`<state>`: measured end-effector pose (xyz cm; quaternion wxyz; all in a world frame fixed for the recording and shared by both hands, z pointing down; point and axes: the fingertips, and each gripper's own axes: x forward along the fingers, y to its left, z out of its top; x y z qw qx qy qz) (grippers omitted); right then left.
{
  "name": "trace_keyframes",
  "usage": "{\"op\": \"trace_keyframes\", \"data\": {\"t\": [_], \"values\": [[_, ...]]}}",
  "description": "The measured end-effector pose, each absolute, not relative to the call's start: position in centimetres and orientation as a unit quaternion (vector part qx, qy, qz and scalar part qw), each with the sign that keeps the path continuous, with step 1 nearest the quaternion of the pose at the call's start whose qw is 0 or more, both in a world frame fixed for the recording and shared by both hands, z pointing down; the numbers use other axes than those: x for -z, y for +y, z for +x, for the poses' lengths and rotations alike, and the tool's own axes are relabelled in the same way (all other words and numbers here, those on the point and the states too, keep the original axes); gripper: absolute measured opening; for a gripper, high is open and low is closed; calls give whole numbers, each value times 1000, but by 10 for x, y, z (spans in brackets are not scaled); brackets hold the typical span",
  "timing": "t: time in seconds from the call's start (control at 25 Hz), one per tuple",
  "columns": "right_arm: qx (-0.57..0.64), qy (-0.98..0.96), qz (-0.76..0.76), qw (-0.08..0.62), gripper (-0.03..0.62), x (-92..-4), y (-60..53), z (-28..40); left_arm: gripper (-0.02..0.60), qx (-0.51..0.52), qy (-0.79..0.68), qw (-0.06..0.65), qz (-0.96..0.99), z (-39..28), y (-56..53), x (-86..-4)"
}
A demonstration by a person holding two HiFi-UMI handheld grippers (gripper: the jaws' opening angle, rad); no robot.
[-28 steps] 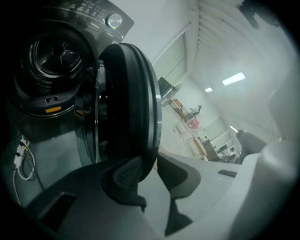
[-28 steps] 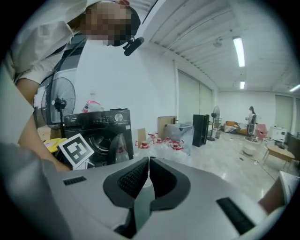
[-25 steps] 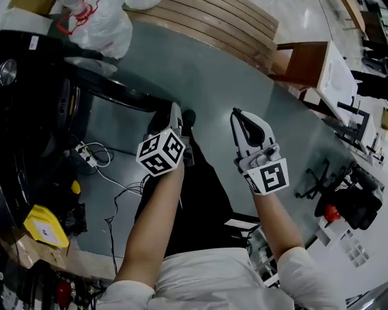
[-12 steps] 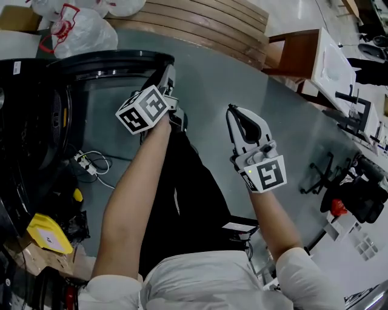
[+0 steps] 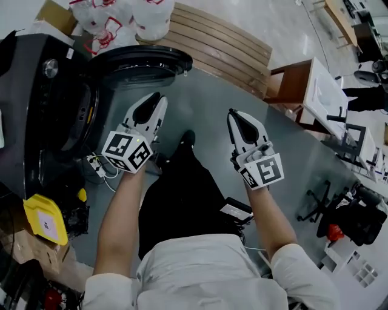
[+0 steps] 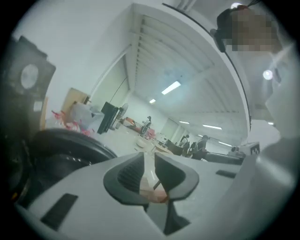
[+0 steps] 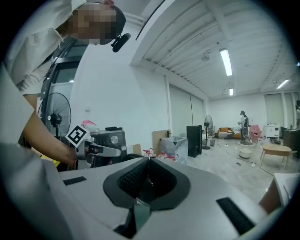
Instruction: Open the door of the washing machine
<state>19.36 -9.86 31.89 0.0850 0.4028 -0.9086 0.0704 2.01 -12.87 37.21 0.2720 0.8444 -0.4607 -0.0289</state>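
Note:
The black washing machine point(image 5: 42, 91) stands at the left of the head view, its drum opening point(image 5: 82, 115) uncovered. Its round door point(image 5: 140, 63) is swung wide open. My left gripper point(image 5: 159, 100) hovers just below the door, clear of its rim. Its jaws have been closing and are open by a narrow gap with nothing in it. In the left gripper view point(image 6: 149, 157) the door's dark rim point(image 6: 70, 145) lies low at the left. My right gripper point(image 5: 233, 115) is held beside it over grey floor, shut and empty, as the right gripper view point(image 7: 149, 161) confirms.
White plastic bags point(image 5: 121, 15) and a slatted wooden bench point(image 5: 224, 42) lie behind the door. A power strip with cables point(image 5: 97, 164) and a yellow object point(image 5: 42, 221) sit by the machine's foot. A wooden table point(image 5: 303, 79) and a chair base point(image 5: 312, 209) stand at the right.
The left gripper has left the door's rim and drawn back toward me, rolling as it went. The door now stands wide open. The right gripper has risen a little.

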Motion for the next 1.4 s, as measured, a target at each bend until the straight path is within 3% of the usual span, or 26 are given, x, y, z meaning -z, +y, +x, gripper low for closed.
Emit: {"op": "trace_keyframes", "data": {"t": [0.12,0.4,0.64,1.0,1.24,1.4], "values": [[-52,-917,393,51,34,-256,-88,180,21,37,-480,216,849,-20,-96,-296],[1,-928,374,-1,34,-133,-62,177,20,58,-574,107,810,-96,-12,-151],[51,-937,344,-40,34,-74,-26,154,20,8,-679,6,734,-156,87,-88],[39,-951,304,-49,32,-77,45,199,20,36,-749,22,661,-124,219,-84],[35,-962,267,-48,32,-88,113,244,20,-44,-750,19,660,-41,271,-116],[13,-964,261,-56,33,-97,145,274,20,-35,-753,37,656,0,311,-118]]}}
